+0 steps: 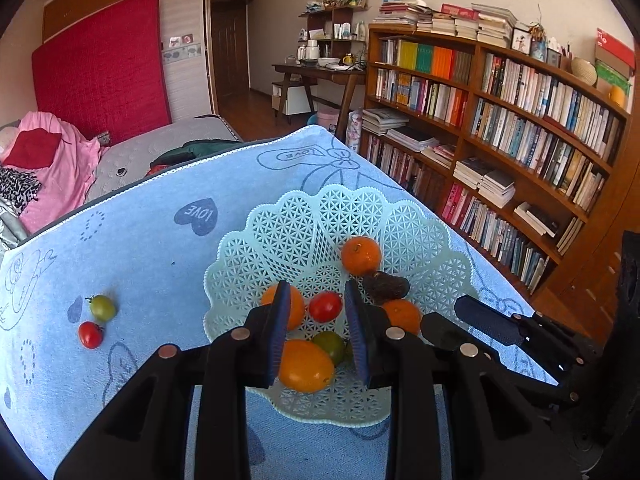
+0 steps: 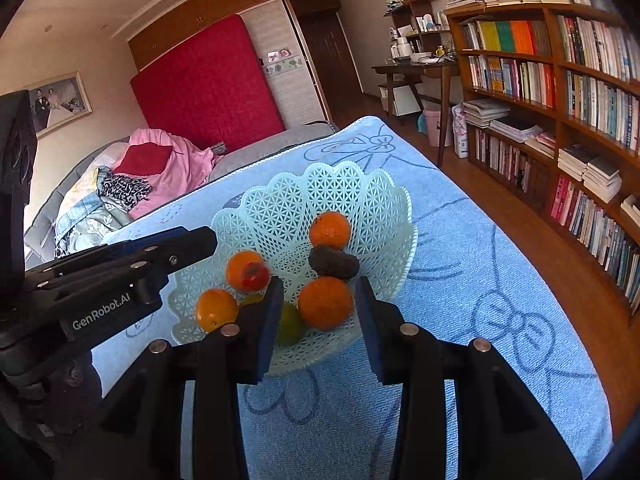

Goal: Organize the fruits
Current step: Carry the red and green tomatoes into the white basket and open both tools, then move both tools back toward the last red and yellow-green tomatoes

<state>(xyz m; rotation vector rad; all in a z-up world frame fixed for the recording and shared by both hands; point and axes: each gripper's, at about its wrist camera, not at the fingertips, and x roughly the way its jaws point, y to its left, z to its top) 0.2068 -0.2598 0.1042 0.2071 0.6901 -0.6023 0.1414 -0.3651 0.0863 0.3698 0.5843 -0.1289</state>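
A pale mint-green plastic lattice basket with a scalloped rim stands on a light blue towel printed with hearts and bows that covers the work surface. Inside the basket lie several fruits: a round orange at the far side, a dark wrinkled avocado touching it just below, a second orange beside the avocado, a small red tomato near the middle, a third orange partly hidden behind a finger, a green tomato and a smooth yellow-orange oval fruit at the near side.

Two small fruits lie outside the basket on the towel, well to its left in the left wrist view: a green cherry tomato and a red cherry tomato, just beside each other.

The left gripper hangs over the near part of the basket, pointing down at it. Its black jaws with blue pads stand a little apart with nothing clamped between them; the red tomato shows through the gap but lies in the basket below.

The right gripper hovers over the near rim of the basket, its jaws apart and gripping nothing; an orange shows between them, lying in the basket.
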